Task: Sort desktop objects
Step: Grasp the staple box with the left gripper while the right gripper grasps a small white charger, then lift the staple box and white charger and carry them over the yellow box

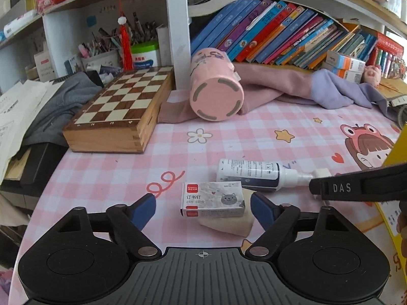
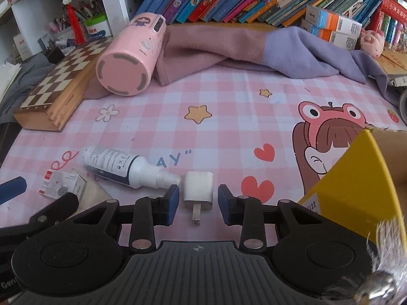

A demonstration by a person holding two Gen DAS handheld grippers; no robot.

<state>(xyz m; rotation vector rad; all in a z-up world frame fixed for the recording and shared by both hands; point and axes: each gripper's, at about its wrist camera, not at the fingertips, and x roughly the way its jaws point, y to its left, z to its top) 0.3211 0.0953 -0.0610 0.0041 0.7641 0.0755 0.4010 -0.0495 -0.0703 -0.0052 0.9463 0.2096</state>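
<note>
Right gripper (image 2: 198, 201): sitting low over the pink checked tablecloth (image 2: 229, 96), its blue pads flanking a white plug adapter (image 2: 198, 189) that is lying flat, prongs toward the camera; a sliver of gap is showing on each side, so the pads are not pressing it.

Left gripper (image 1: 203, 207): jaws standing wide, bracketing a grey staple box (image 1: 212, 199) that is resting on a scrap of beige paper (image 1: 229, 225); the right pad is nearly touching the box end, the left pad well clear.

White spray bottle (image 1: 257, 175): lying on its side between box and adapter, nozzle pointing at the adapter.

Yellow carton (image 2: 356, 178): standing open at the right edge.

Farther back: pink tumbler (image 1: 216, 86) lying on its side against a pink-and-lilac cloth (image 1: 292, 84); folded chessboard (image 1: 119, 106) beside it; leaning books (image 1: 279, 30) on the shelf.
</note>
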